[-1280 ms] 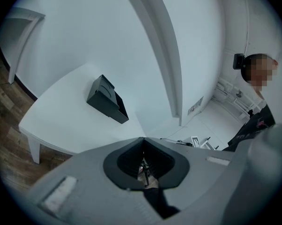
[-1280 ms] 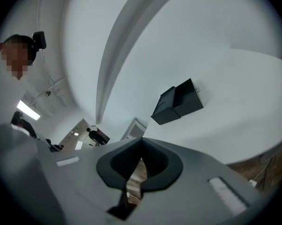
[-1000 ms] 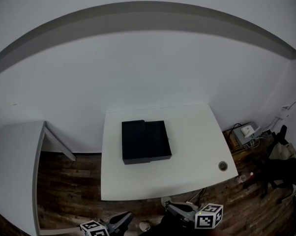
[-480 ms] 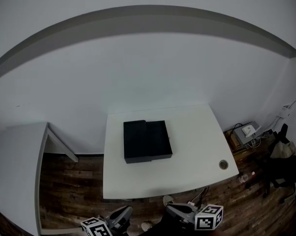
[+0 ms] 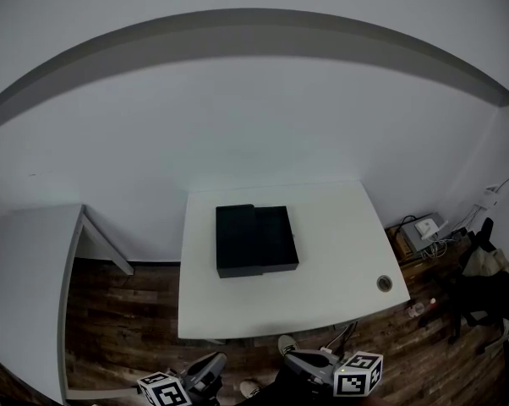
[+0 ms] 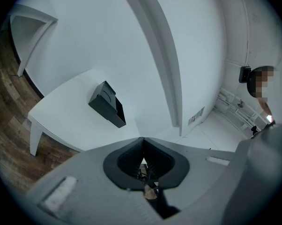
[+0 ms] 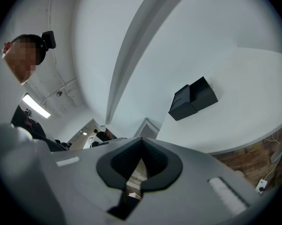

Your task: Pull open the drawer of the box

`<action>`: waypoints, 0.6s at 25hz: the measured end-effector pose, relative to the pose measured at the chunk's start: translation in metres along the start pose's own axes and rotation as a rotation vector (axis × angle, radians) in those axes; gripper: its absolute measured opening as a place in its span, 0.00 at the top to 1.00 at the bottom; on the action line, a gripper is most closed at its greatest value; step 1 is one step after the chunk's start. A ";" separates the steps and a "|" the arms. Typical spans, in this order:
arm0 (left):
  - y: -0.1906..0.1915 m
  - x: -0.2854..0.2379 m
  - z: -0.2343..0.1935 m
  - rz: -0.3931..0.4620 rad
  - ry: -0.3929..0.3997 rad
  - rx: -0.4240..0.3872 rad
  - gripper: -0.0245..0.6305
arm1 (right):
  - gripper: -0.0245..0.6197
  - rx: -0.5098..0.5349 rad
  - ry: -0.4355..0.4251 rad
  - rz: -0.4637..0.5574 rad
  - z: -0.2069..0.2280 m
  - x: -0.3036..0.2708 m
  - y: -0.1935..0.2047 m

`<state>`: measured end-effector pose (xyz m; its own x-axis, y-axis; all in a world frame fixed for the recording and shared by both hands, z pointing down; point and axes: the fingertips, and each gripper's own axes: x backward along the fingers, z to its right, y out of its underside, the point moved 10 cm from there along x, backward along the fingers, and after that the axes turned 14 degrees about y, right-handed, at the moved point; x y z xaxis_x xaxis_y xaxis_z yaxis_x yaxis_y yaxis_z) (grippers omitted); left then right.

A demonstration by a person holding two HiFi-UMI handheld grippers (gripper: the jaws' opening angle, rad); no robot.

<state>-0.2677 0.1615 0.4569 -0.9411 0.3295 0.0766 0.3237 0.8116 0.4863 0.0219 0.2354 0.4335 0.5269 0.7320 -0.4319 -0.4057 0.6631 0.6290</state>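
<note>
You are holding both grippers low at the bottom edge of the head view, on your side of the white surface [image 5: 339, 260] and well apart from everything on it. Your left gripper [image 5: 210, 365] is sitting closed: in the left gripper view its two dark pads are meeting at the tip with nothing between them. Your right gripper [image 5: 300, 360] is sitting closed in the same way, its pads pressing together on nothing. The right one's marker cube [image 5: 358, 373] is facing up toward the head camera.

The black box [image 5: 256, 240] is lying flat on the surface, toward the back edge and a little left of the middle, close to the white wall [image 5: 254, 125]. A seam is crossing its top, splitting it into a narrower left part and a wider right part. From this far I cannot tell which part is the drawer or whether it is pulled out. Neither gripper is touching the box. In the left gripper view it is showing up and to the left of the jaws, and in the right gripper view up and to the right.

A round cable hole [image 5: 384, 283] is sitting near the surface's front right corner. A second white table [image 5: 26, 269] is standing to the left, with wooden floor [image 5: 119, 311] running between the two. A grey device [image 5: 424, 226] with cables is lying on the floor at the right.
</note>
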 end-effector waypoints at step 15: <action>0.002 0.005 -0.002 0.046 -0.017 0.051 0.96 | 0.96 0.001 -0.017 -0.008 -0.003 -0.003 0.005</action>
<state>-0.2723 0.1635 0.4599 -0.9234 0.3749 0.0824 0.3715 0.8187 0.4378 0.0166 0.2374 0.4362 0.5422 0.7243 -0.4259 -0.4012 0.6685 0.6262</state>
